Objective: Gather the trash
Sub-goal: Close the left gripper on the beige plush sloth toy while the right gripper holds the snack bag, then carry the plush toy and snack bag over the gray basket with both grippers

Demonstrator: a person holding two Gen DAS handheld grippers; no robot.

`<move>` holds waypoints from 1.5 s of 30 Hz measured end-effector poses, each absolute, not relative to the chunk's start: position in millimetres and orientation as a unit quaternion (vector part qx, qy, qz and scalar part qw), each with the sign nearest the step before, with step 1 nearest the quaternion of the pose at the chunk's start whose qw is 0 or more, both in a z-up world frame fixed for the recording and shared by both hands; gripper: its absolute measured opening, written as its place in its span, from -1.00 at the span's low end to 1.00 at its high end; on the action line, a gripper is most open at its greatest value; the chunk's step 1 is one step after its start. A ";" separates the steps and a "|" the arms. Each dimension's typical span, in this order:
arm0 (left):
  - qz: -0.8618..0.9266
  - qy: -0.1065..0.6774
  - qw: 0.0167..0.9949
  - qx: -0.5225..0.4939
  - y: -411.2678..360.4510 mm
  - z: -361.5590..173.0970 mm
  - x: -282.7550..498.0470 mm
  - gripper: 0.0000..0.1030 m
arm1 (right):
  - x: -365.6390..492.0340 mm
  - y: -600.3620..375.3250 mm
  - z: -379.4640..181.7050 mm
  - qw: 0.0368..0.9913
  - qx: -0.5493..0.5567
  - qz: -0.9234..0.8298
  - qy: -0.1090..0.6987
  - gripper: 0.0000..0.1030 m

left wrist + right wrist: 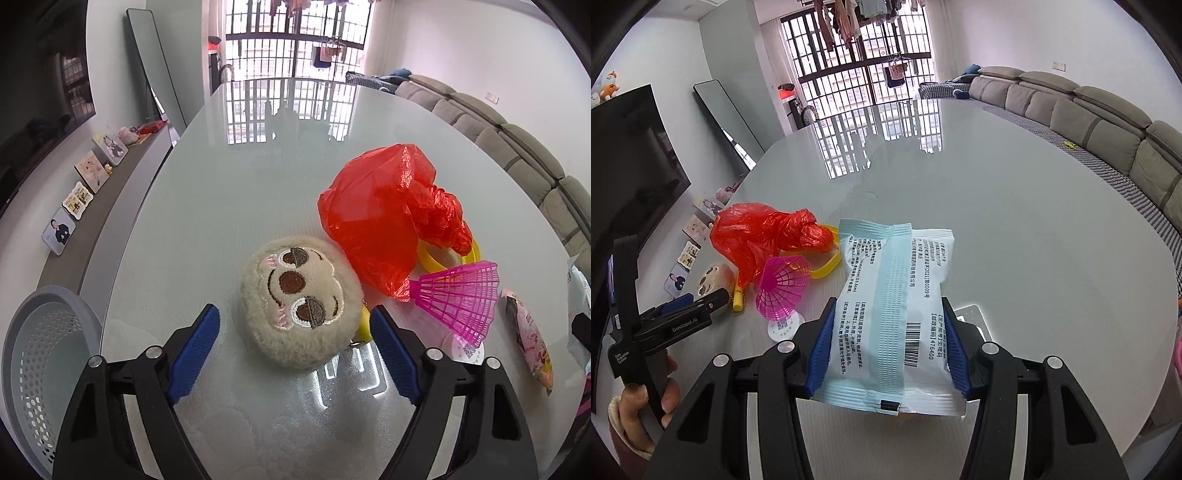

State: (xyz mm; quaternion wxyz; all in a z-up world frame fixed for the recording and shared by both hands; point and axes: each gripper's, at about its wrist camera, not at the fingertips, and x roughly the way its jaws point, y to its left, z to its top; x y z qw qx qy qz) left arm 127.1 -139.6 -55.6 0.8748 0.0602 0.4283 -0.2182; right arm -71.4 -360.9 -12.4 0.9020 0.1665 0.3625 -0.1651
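1. My right gripper (888,350) is clamped on the pale blue packet (886,306), a sealed soft pack with a barcode. The blue pads press its two long sides near the lower end, and most of the packet sticks out ahead of the fingers, above the glass table (1034,229). I judge it could sag or slide out if I swing fast, because the film looks slick and the grip sits low.

2. My left gripper (295,332) hangs open just short of the plush monkey face (301,304), holding nothing. The plush is a toy, not trash, I think. If I close here, I would take the wrong thing.

3. The red plastic bag (384,218) lies crumpled beyond the plush, draped over a yellow ring (436,258) and touching the pink shuttlecock (461,295). Pulling the bag may drag either of them along, or knock the shuttlecock off toward the snack wrapper (532,343) at the right.

4. A small round sticker (785,326) lies flat beside the shuttlecock. I expect flat paper on glass to be hard to pinch; the fingers could skid.

5. The grey perforated basket (44,362) stands off the table's left edge, below the top. That is my likely bin. Carrying the packet there means crossing over my left gripper, so the two could collide.
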 end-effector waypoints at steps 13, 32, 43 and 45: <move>-0.217 0.418 0.881 0.043 -118.6 -38.2 117.7 0.06 | -80.0 -350.4 -13.8 0.901 0.172 -0.155 0.366 0.00; -0.218 0.385 0.896 0.043 -84.2 -2.3 68.1 0.06 | -90.0 -311.7 -5.6 0.910 0.161 -0.125 0.360 0.00; -0.199 0.377 0.904 0.043 -50.2 -2.5 48.4 0.06 | -82.8 -270.3 -3.4 0.916 0.136 -0.091 0.367 0.00; -0.193 0.379 0.904 0.039 -39.3 -3.3 48.2 0.06 | -79.4 -260.5 -3.0 0.917 0.131 -0.082 0.369 0.00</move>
